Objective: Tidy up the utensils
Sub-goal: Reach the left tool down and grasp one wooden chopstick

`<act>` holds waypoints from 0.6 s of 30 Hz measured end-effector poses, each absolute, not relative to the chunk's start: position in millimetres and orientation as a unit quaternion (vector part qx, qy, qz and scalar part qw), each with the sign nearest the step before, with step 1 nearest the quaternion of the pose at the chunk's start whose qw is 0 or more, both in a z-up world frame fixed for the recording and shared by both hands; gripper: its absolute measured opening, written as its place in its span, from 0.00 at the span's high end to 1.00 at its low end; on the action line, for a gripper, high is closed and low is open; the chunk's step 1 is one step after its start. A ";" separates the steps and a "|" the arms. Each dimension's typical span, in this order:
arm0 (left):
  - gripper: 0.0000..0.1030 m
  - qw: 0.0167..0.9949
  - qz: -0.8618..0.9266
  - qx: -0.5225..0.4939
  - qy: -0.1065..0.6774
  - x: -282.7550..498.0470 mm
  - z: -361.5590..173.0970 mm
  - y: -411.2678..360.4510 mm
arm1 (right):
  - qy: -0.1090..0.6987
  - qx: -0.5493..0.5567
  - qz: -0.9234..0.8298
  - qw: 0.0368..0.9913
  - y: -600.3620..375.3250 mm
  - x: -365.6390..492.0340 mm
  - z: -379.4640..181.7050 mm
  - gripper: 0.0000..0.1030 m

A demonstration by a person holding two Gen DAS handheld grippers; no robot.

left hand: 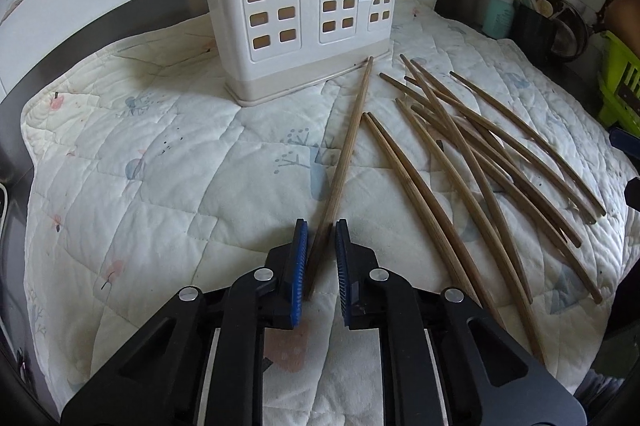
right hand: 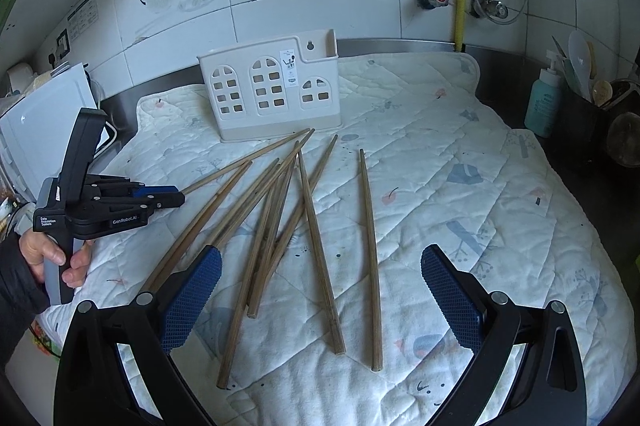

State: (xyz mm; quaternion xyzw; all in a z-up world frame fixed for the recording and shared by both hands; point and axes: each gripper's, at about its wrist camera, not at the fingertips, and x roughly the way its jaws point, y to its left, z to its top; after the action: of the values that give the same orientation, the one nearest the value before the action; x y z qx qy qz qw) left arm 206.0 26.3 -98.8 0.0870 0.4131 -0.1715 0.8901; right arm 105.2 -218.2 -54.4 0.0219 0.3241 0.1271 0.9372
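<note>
A cream plastic utensil holder (left hand: 296, 14) (right hand: 272, 90) with window-shaped cutouts stands upright at the back of a quilted mat (left hand: 160, 166). Several long wooden chopsticks (left hand: 480, 154) (right hand: 280, 226) lie scattered in front of it. My left gripper (left hand: 320, 226) (right hand: 180, 196) is shut on the near end of one chopstick (left hand: 352, 130). That chopstick's far tip points at the holder's base. My right gripper (right hand: 324, 290) hangs wide open over the near ends of the pile, touching nothing. A person's hand (right hand: 48, 258) holds the left gripper's handle.
A teal pump bottle (right hand: 544, 102) (left hand: 498, 14) and a black pot of kitchen tools (right hand: 600, 114) stand at the right edge. A green basket (left hand: 620, 82) sits further right. A white appliance (right hand: 44, 114) is at the left. The tiled wall and pipes rise behind.
</note>
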 end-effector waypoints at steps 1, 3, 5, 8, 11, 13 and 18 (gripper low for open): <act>0.88 0.890 -0.170 0.097 0.412 204.9 -98.9 23.9 | 0.325 0.023 0.126 0.937 -218.9 105.6 -55.0 0.06; 0.91 0.889 -0.169 0.110 0.411 204.1 -98.7 19.3 | 0.327 0.027 0.125 0.936 -220.2 105.8 -56.4 0.06; 0.91 0.889 -0.165 0.117 0.411 203.6 -98.4 17.1 | 0.327 0.029 0.125 0.936 -221.4 105.9 -57.0 0.06; 0.91 0.888 -0.164 0.108 0.416 205.6 -98.0 18.5 | 0.328 0.029 0.121 0.937 -221.9 105.6 -56.9 0.06; 0.91 0.887 -0.165 0.102 0.419 208.2 -97.3 18.4 | 0.331 0.034 0.121 0.935 -222.6 106.8 -58.5 0.06; 0.91 0.887 -0.163 0.093 0.422 209.0 -96.1 19.4 | 0.333 0.035 0.120 0.934 -221.5 106.9 -59.5 0.06; 0.93 0.885 -0.180 0.083 0.421 201.8 -95.6 16.1 | 0.328 0.031 0.119 0.937 -220.3 104.1 -56.7 0.06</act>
State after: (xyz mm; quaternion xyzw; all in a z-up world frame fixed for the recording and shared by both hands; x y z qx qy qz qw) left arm 201.8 16.1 -95.6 0.0834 0.4208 -0.1804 0.8851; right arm 104.1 -220.3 -56.7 0.0314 0.3281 0.1193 0.9366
